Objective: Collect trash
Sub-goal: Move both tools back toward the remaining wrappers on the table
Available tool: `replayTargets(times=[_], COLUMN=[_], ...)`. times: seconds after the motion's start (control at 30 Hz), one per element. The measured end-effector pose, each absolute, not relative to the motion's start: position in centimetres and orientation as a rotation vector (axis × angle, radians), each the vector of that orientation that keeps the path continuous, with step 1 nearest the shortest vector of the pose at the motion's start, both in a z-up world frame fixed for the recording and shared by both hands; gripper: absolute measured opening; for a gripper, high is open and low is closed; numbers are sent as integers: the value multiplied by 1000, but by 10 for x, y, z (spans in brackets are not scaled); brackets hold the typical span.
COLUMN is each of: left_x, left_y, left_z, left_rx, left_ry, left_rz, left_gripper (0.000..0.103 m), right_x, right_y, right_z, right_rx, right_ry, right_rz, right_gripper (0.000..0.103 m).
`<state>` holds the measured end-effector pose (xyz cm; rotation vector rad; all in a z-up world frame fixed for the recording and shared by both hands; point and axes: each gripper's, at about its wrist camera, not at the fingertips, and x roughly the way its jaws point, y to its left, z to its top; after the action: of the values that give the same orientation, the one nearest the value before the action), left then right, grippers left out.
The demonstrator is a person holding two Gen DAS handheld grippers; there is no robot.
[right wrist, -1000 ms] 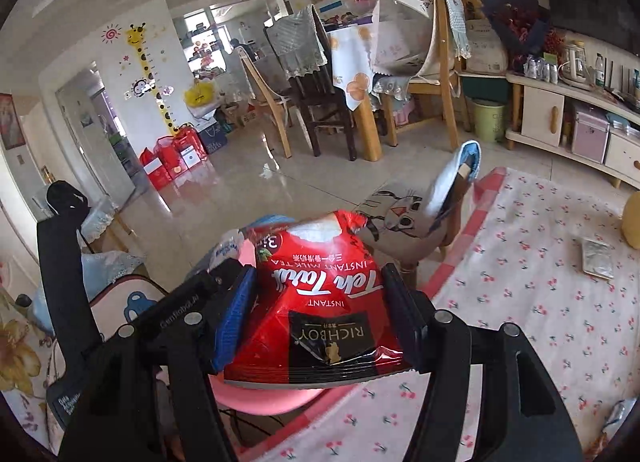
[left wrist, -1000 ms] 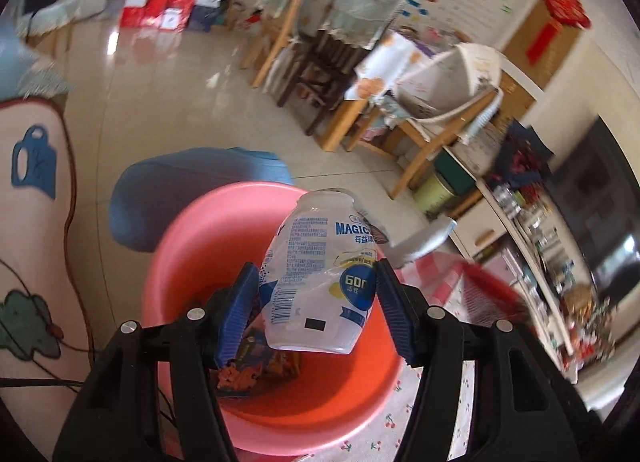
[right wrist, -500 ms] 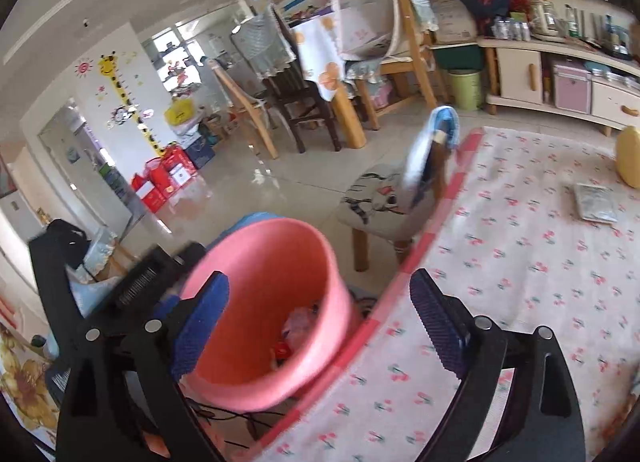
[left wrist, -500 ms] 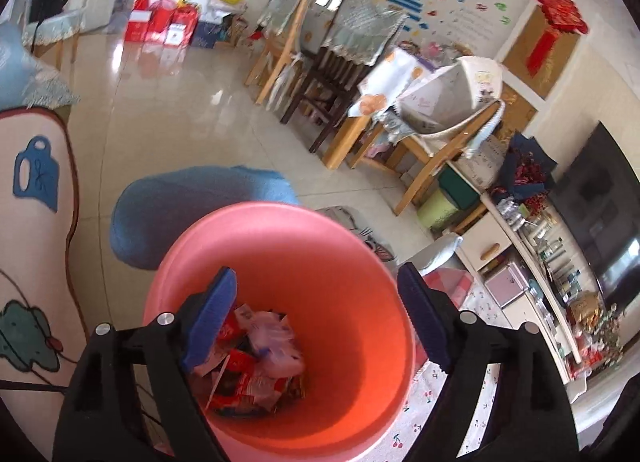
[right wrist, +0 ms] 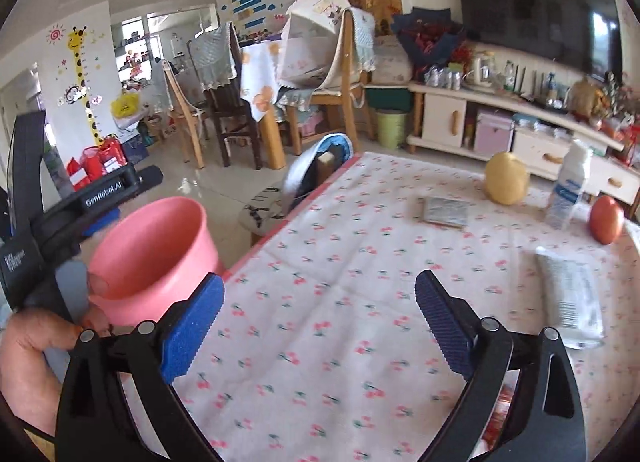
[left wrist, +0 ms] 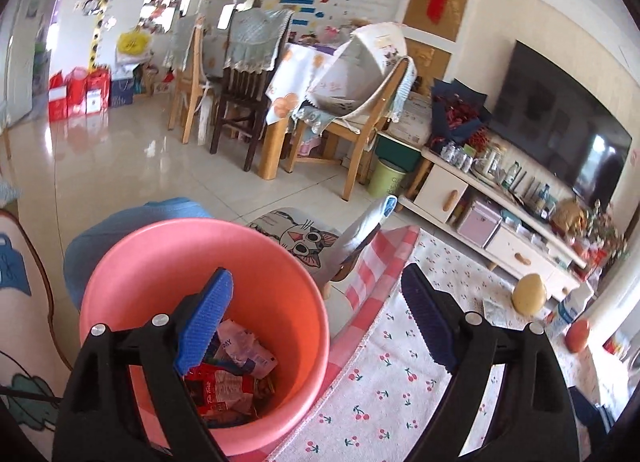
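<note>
Both grippers are empty, their jaws opening wide. The left gripper (left wrist: 316, 318) hangs over the pink bucket (left wrist: 308, 294) of wrappers. Ahead and right of the right gripper (right wrist: 316, 326) lies a silver packet (right wrist: 570, 302); approach it low and flat.

One pink bucket (right wrist: 160, 246), two wrappers (right wrist: 446, 211), one bottle (right wrist: 568, 186), two fruits (right wrist: 506, 178).

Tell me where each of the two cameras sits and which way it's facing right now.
Left wrist: on the left gripper, jaws opening and empty, looking down into the pink bucket of wrappers.
Right wrist: on the right gripper, jaws opening and empty, facing the cherry tablecloth; a hand shows at left.
Shared: bucket, tablecloth, yellow fruit, television.
</note>
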<state>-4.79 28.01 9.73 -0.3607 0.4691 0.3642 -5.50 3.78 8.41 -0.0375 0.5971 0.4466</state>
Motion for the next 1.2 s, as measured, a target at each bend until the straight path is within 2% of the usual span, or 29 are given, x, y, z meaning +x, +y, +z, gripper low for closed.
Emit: replayTargets(times=[0.4, 0.93, 1.2], left_x=[-46, -31, 21], left_y=[220, 140, 91], left_z=[92, 74, 64], left_rx=[-245, -76, -56], left_ry=[545, 623, 717], left_rz=[192, 4, -82], left_gripper=[87, 87, 87], right_x=[-72, -57, -30], right_y=[-41, -132, -177], right_z=[86, 75, 66], right_rx=[-1, 146, 148], right_ry=[517, 676, 740], right_rz=[357, 210, 134], right_gripper=[98, 98, 98])
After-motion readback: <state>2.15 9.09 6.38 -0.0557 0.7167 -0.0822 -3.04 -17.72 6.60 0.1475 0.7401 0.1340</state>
